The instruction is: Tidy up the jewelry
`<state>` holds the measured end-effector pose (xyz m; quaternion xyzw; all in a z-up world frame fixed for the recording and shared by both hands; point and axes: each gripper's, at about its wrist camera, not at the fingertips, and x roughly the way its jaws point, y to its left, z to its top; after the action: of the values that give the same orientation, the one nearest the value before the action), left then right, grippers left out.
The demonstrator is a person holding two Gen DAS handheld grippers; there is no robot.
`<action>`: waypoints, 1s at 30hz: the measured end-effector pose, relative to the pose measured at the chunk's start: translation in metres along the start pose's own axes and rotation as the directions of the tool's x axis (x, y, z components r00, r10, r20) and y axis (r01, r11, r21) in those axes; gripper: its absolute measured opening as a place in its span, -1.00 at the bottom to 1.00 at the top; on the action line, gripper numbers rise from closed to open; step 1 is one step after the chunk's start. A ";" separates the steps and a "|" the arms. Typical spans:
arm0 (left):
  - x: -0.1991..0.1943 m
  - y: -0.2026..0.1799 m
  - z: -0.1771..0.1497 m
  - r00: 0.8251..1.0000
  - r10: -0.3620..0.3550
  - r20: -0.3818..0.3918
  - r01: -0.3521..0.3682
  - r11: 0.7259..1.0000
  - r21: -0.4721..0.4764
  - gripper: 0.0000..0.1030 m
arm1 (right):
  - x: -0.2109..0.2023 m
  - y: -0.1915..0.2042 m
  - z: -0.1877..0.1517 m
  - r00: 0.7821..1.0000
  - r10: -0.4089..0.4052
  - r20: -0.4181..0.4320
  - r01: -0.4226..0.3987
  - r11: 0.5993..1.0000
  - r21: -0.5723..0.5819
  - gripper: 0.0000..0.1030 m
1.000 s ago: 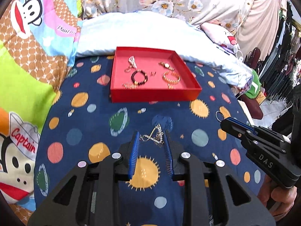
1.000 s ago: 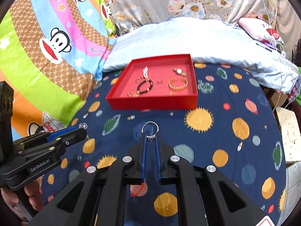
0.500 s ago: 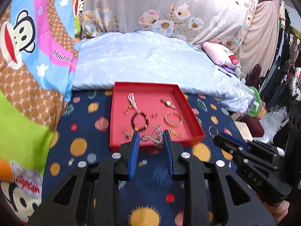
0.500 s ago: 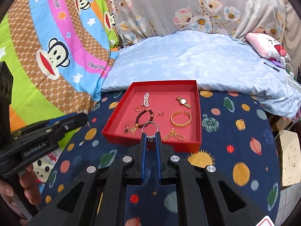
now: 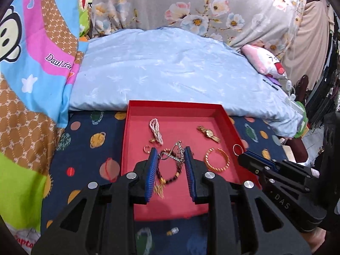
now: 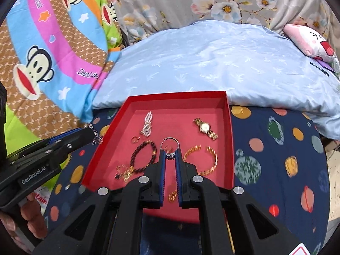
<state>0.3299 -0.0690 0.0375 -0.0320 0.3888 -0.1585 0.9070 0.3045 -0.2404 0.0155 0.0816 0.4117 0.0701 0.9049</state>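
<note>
Right wrist view, right gripper [image 6: 169, 155] clamped on silver ring [image 6: 169, 144], left gripper [image 5: 170, 156] pinching seemingly silver chain [image 5: 174, 153], red tray [image 6: 230, 127].

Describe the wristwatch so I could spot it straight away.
Find the red tray on the planet-print bedspread. The gold wristwatch lies flat near its far right corner, beyond the open gold bangle. It alone has a round pale dial on a linked band.
</note>
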 end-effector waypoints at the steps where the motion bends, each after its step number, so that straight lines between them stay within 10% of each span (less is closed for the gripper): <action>1: 0.007 0.001 0.003 1.000 0.006 -0.005 -0.006 1.000 0.001 -0.52 | 0.007 -0.001 0.004 1.000 -0.003 -0.003 0.003 1.000 -0.003 -0.85; 16: 0.061 0.007 0.026 0.998 0.055 -0.022 -0.055 0.999 -0.003 -0.42 | 0.057 -0.007 0.032 1.000 -0.023 0.001 0.023 1.000 -0.003 -0.66; 23: 0.018 0.022 0.025 0.994 0.094 0.051 -0.091 0.995 -0.047 0.07 | -0.003 -0.008 0.023 0.995 -0.061 0.083 0.059 0.998 0.024 -0.20; 30: -0.047 0.025 -0.025 0.993 0.103 0.060 -0.099 0.993 -0.061 0.15 | -0.070 -0.005 -0.035 0.990 -0.096 0.101 0.091 0.994 0.054 0.05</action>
<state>0.2877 -0.0285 0.0483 -0.0433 0.3655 -0.1001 0.9244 0.2326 -0.2559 0.0432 0.0881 0.3691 0.0129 0.9251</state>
